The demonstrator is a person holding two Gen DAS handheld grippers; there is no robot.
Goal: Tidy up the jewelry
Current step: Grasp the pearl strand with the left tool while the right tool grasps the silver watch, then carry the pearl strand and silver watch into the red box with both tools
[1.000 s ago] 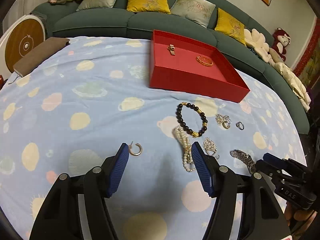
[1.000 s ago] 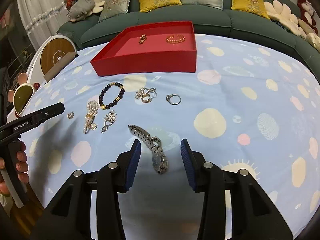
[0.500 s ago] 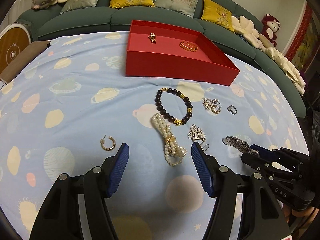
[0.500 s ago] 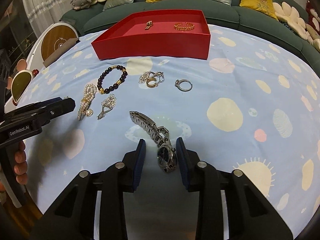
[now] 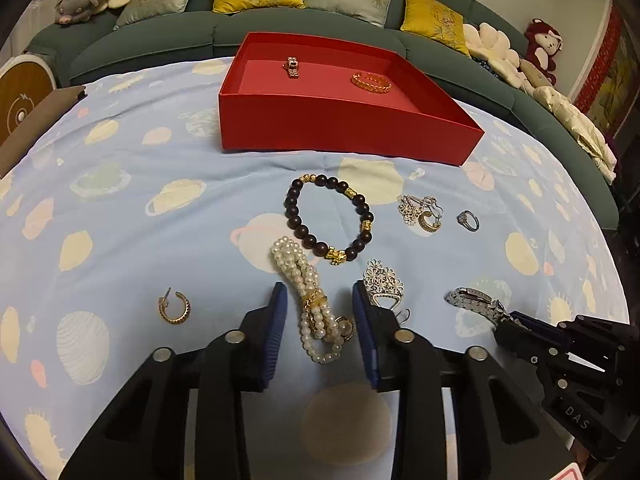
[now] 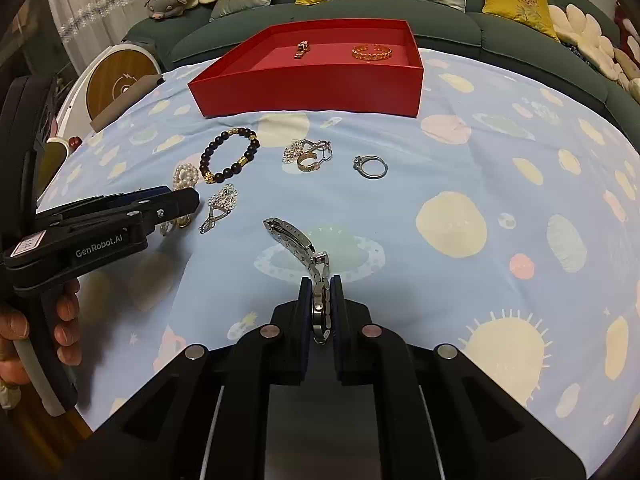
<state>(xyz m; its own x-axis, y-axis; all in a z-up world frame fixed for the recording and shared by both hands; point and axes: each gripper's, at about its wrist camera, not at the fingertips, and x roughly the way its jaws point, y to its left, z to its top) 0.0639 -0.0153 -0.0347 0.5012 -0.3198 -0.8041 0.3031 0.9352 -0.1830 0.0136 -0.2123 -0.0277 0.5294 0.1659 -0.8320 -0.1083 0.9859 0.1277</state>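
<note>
Two pieces are already lying in the red box: a gold bracelet and a small clasp piece. The rest is still sitting on the worktop in front of the box: bead bracelet, hoop earring, ring, a small cluster of earrings, a silver filigree piece. The left hand-held gripper is closing around the pearl bracelet, pads not yet touching. The right hand-held gripper is closing tight on the watch, pads pressing its case. Most of the sorting is still remaining.
</note>
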